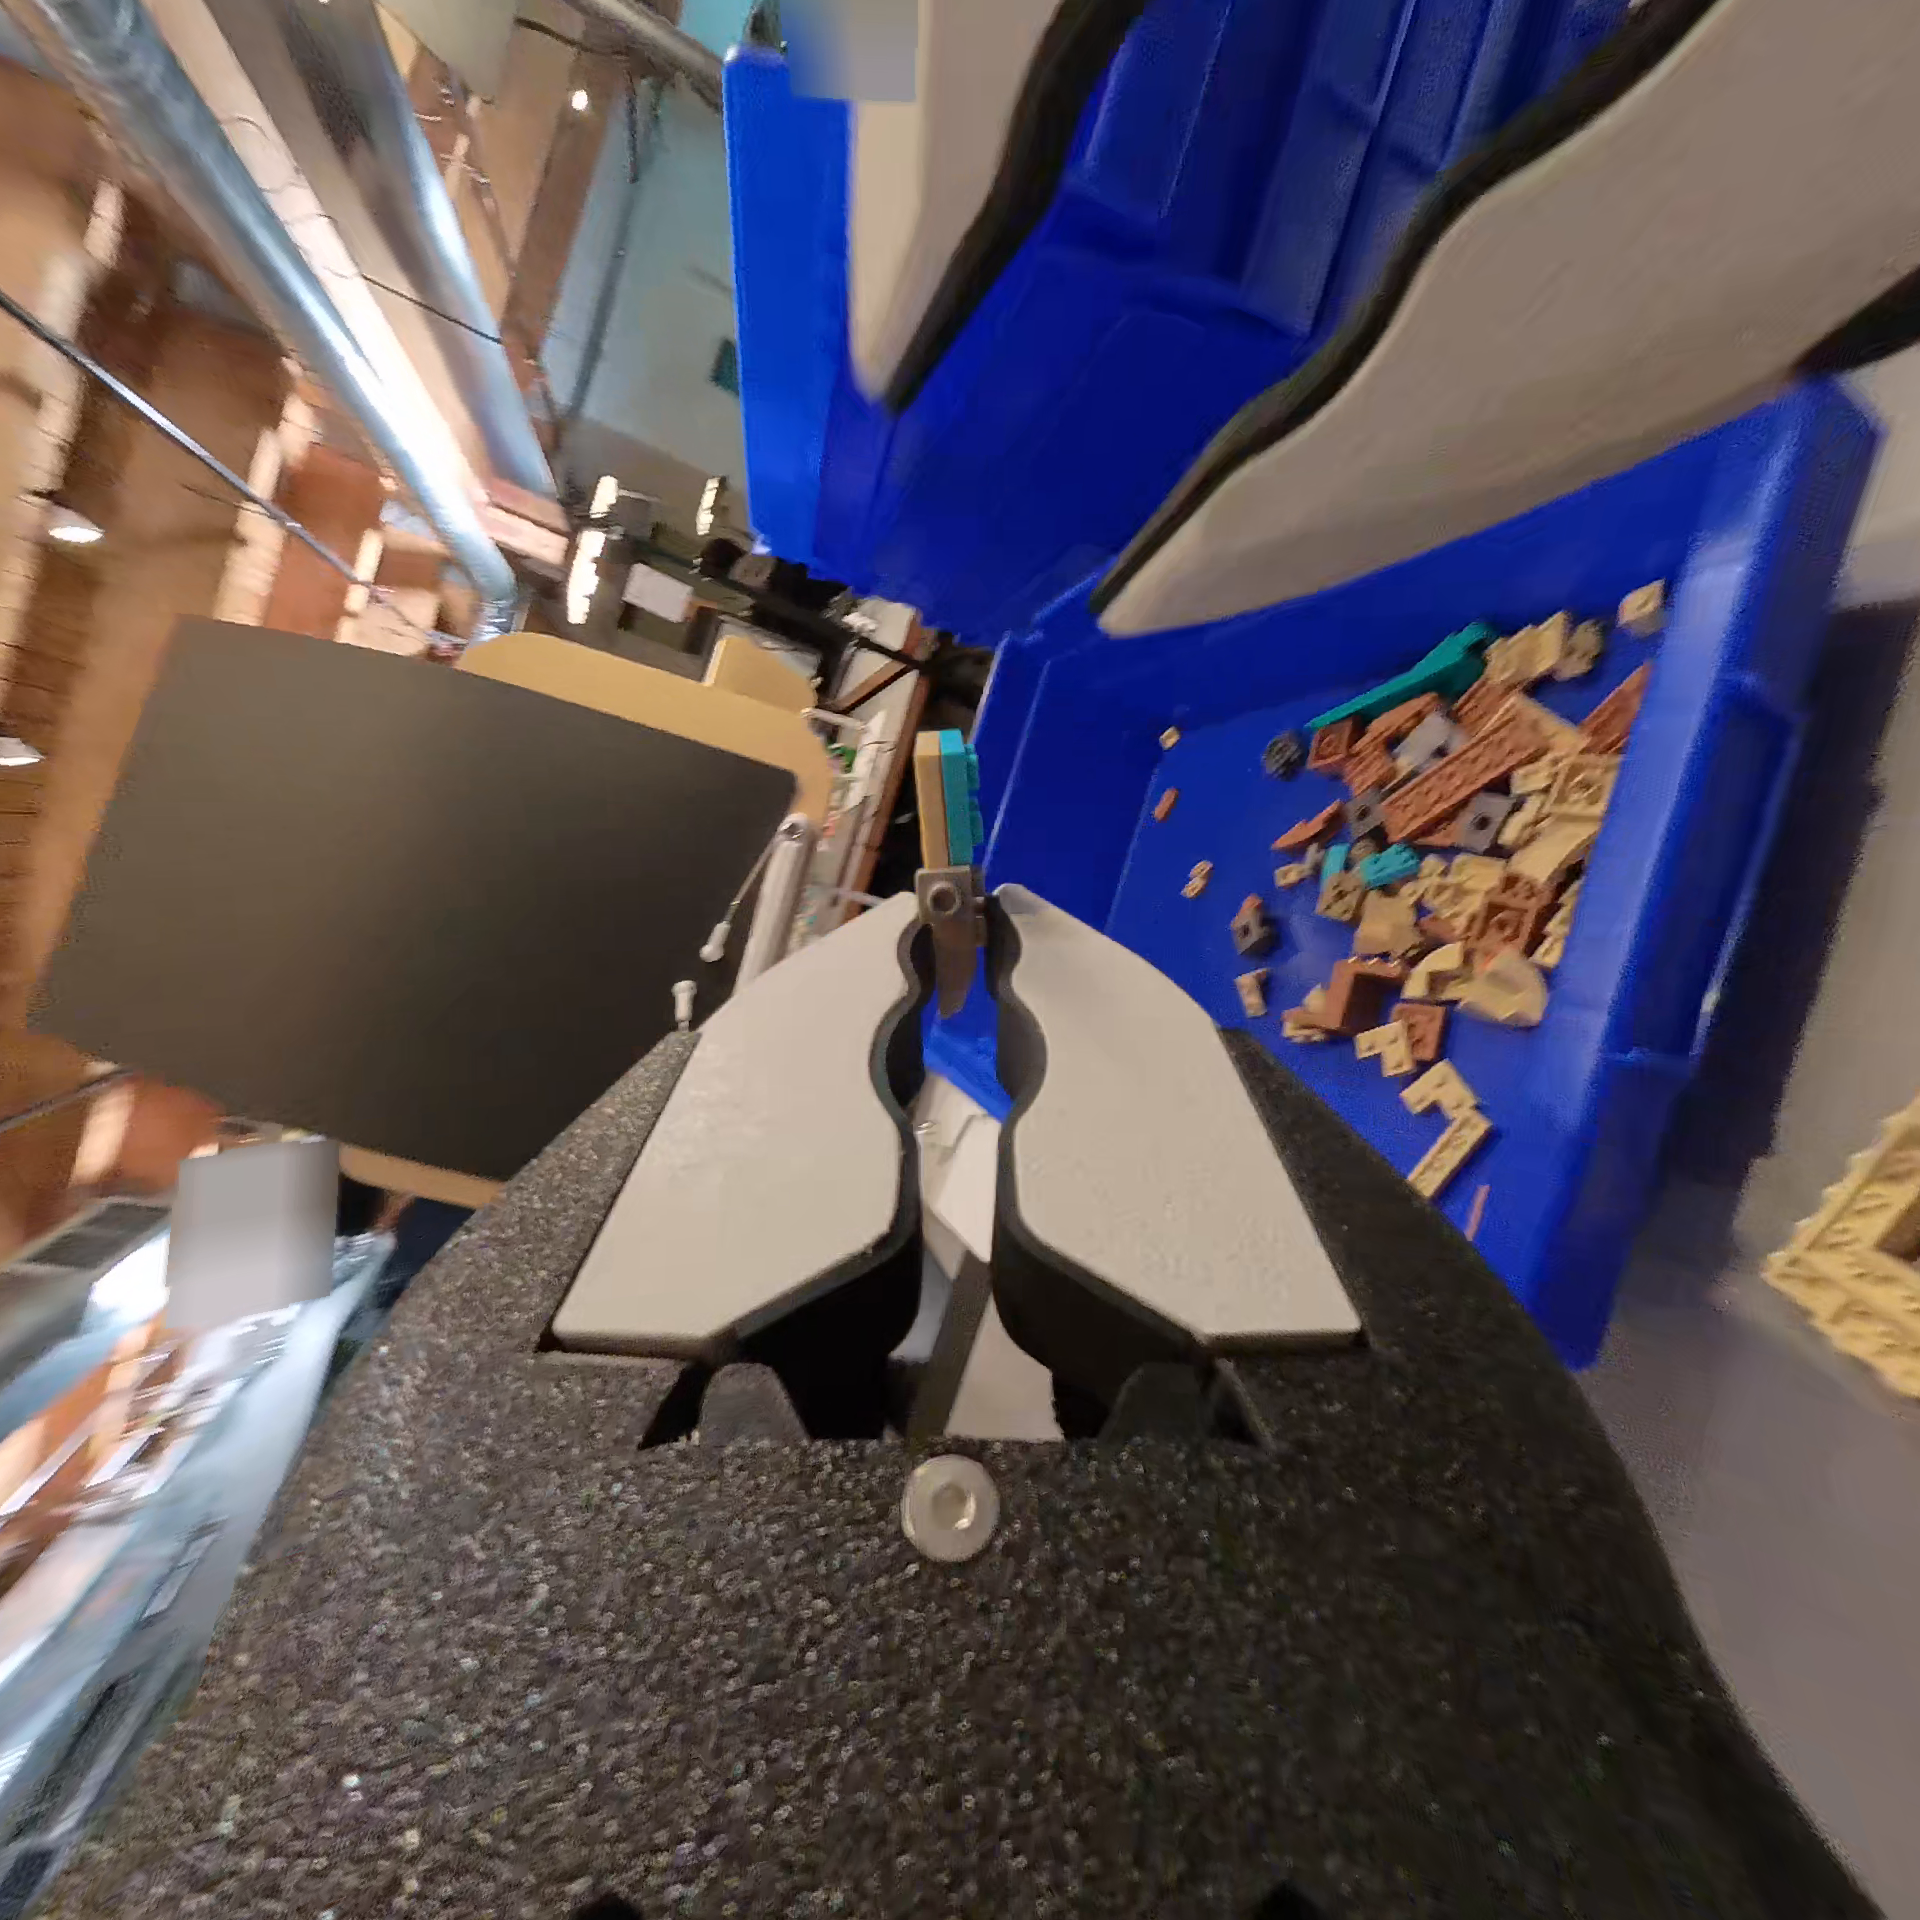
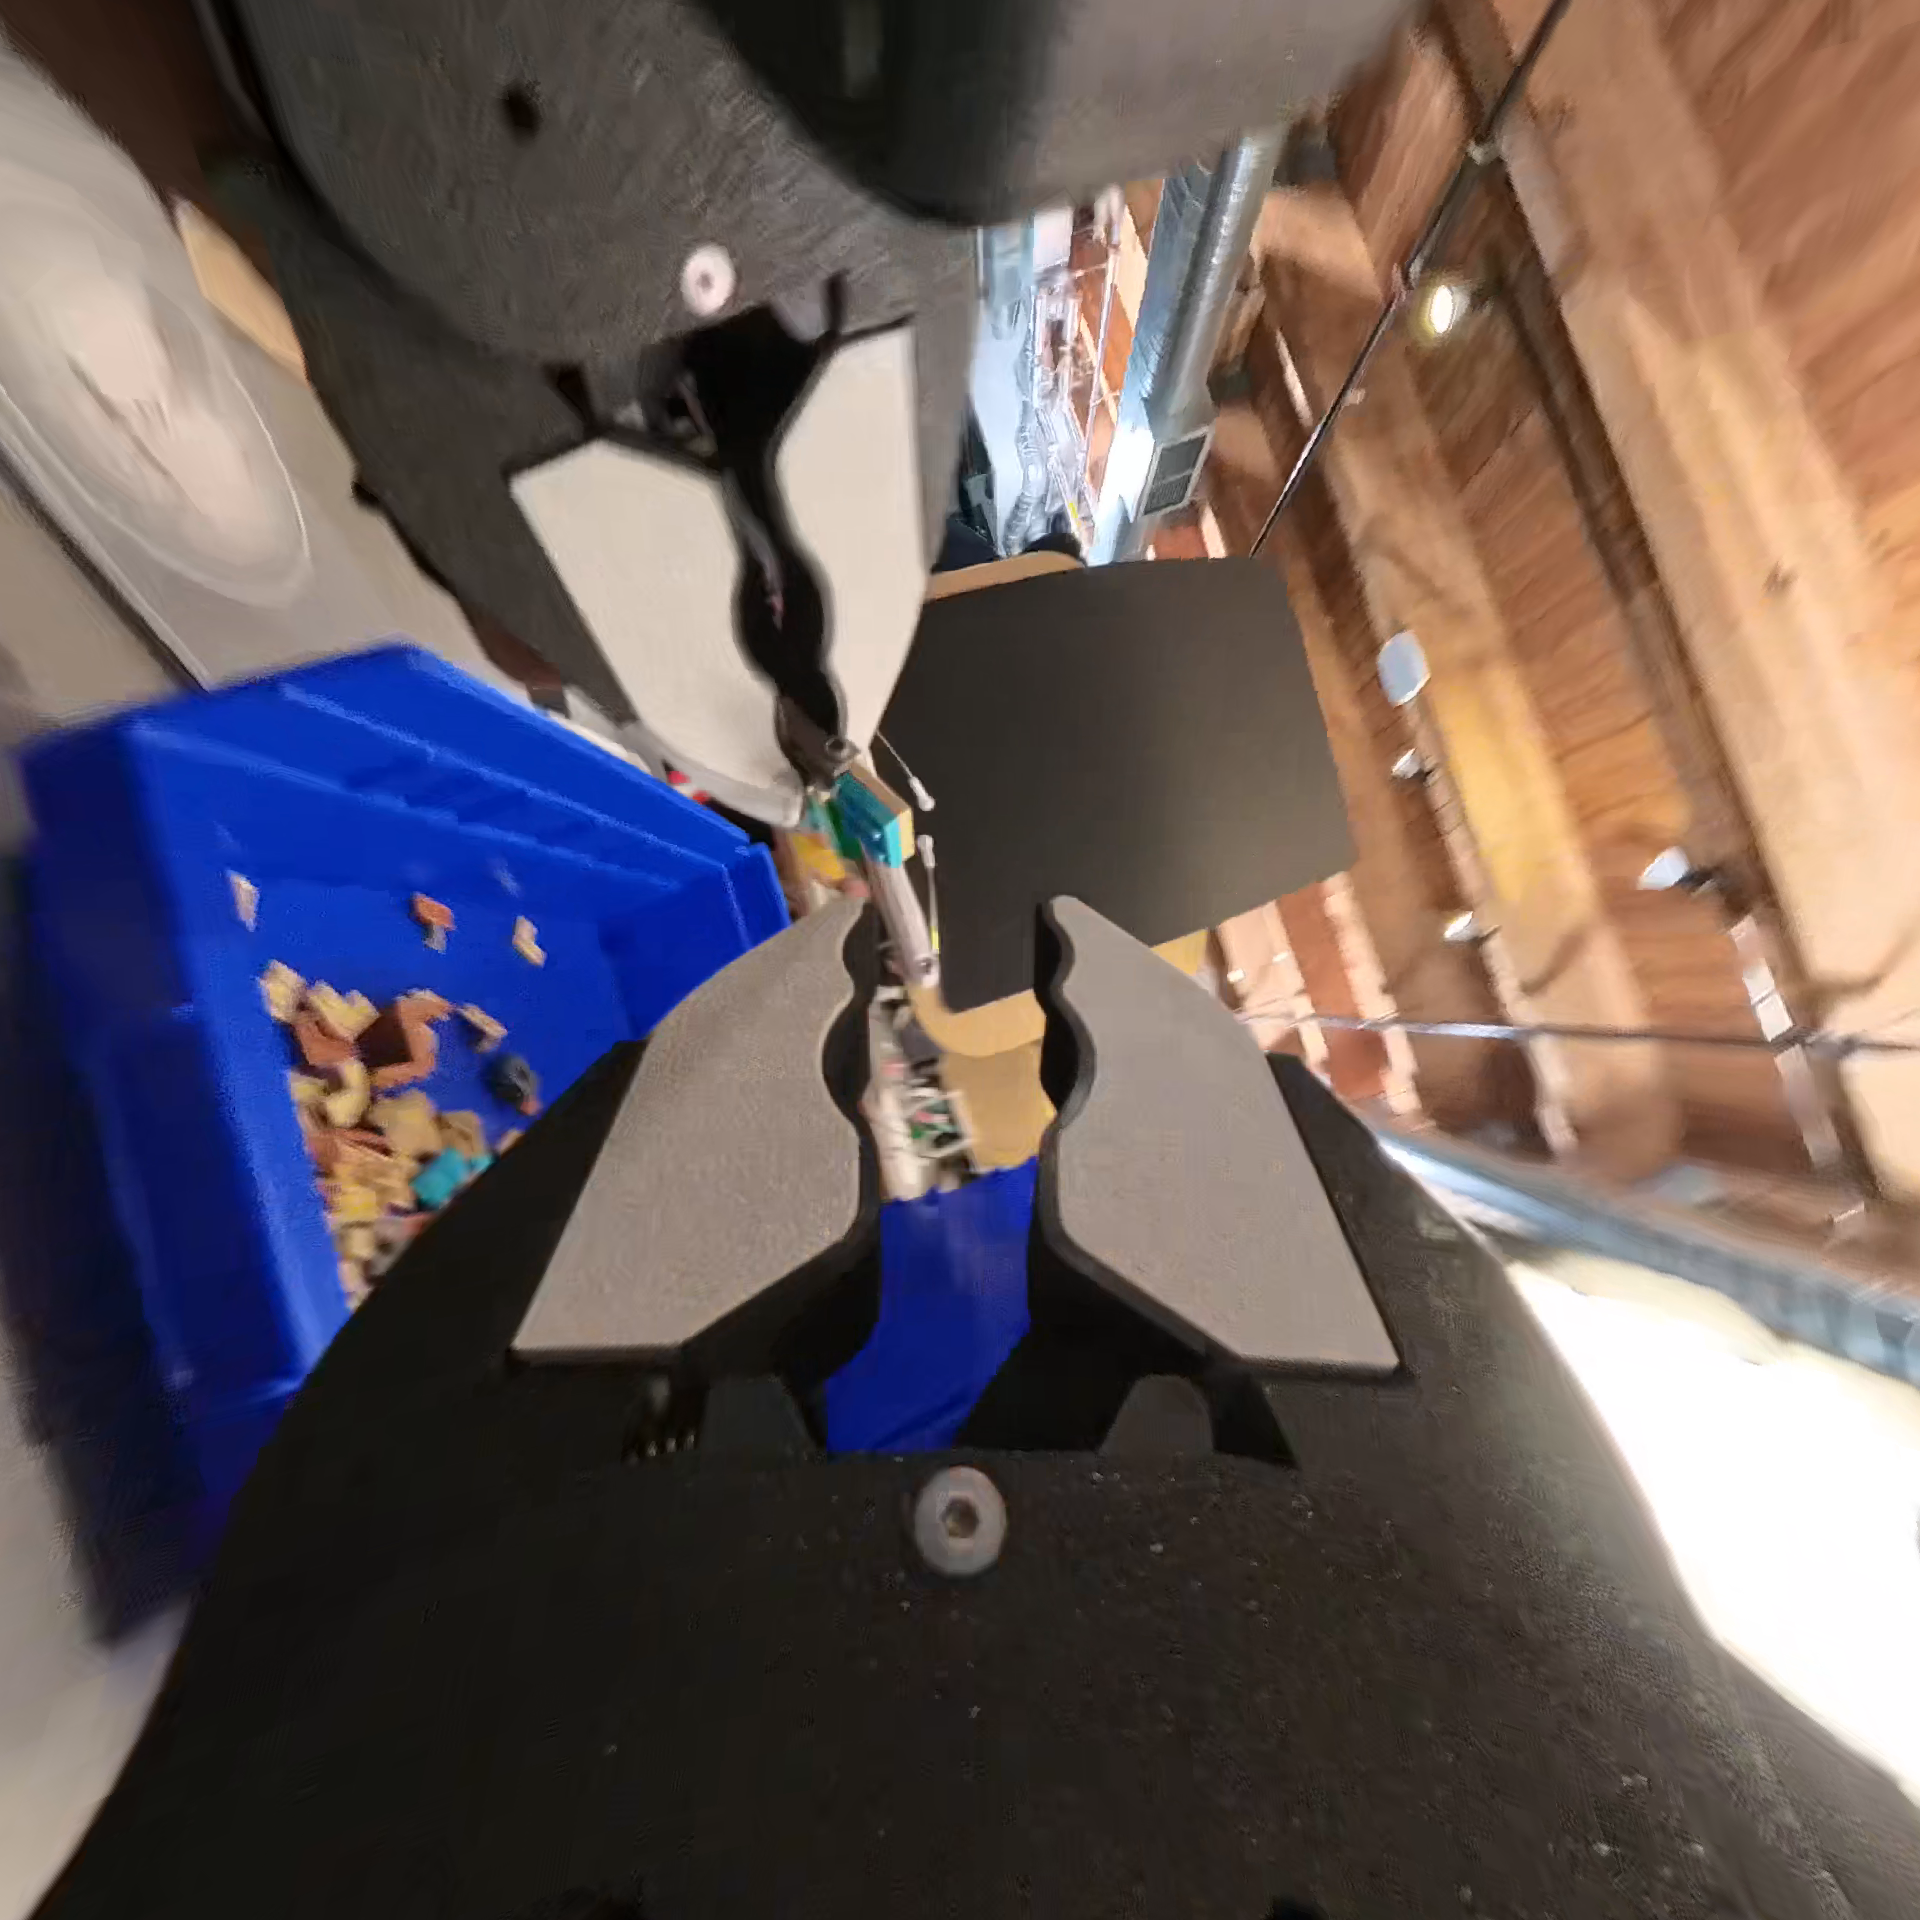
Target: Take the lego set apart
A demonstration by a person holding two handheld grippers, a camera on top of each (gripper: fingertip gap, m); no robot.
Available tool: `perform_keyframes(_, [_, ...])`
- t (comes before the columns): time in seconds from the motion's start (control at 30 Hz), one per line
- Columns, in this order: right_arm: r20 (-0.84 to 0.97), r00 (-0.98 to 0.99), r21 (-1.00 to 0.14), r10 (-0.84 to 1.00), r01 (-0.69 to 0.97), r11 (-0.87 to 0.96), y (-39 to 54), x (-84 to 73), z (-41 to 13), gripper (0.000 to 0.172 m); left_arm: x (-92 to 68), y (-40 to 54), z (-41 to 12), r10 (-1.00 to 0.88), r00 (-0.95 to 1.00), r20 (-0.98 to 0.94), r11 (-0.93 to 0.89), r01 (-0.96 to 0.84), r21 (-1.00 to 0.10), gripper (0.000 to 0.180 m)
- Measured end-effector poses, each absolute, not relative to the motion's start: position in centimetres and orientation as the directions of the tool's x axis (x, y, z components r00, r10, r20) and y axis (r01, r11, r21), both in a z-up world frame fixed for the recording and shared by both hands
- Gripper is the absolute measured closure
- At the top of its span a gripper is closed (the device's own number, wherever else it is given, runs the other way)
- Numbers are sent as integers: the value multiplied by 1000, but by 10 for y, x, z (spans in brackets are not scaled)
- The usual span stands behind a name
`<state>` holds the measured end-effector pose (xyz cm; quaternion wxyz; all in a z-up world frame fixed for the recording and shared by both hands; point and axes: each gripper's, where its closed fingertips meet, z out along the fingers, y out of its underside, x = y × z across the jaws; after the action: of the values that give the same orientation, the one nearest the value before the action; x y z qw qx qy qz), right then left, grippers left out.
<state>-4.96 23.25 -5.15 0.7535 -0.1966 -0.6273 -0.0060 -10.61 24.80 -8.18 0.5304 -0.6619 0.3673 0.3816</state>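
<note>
My left gripper (image 1: 951, 906) is shut on a small brick assembly (image 1: 948, 805). Its pads pinch a grey piece, and a tan plate with a teal plate on it sticks out past the tips. The right wrist view shows the same left gripper (image 2: 821, 753) from the front, holding the teal and tan assembly (image 2: 871, 816) up in the air. My right gripper (image 2: 956, 920) is open and empty, just below and in front of that assembly. Its pale fingers (image 1: 1507, 395) show at the upper right of the left wrist view.
A blue bin (image 1: 1725, 935) holds a heap of loose tan, brown, grey and teal bricks (image 1: 1455, 831); the bin also shows in the right wrist view (image 2: 156, 935). A second blue bin (image 1: 1039, 364) stands behind it. A black panel (image 1: 395, 883) stands beyond. A tan lattice build (image 1: 1860, 1268) is at the right edge. The gap from one gripper's tips to the other's is roughly 7 cm. The left tips stand about 15 cm off the tan lattice build (image 1: 1860, 1268).
</note>
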Motion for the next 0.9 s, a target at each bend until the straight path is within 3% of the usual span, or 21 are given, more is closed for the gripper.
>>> perform_keyframes(0.1, [990,137,-81,41,303,950,240,-73,-68,139,-117,247,-84,-1,331,-944,-191,-926,-325,172])
perform_keyframes(0.2, [992,118,10,-50,316,949,243,-85,-80,135,-124,245,-87,45,197,-979,-220,-954,-202,172])
perform_keyframes(0.27, [988,132,30,-74,314,949,242,-89,-83,135,-125,245,-92,34,114,-993,-232,-965,-119,172])
perform_keyframes(0.47, [984,134,75,-121,305,949,236,-86,-90,137,-118,241,-93,34,17,-999,-212,-977,-23,172])
perform_keyframes(0.67, [989,110,66,-95,243,968,230,-74,-92,143,-99,235,-101,-24,29,-999,-87,-996,-26,172])
perform_keyframes(0.9, [996,80,19,-34,192,981,225,-74,-101,163,-89,232,-106,-55,35,-998,-22,-999,-34,172])
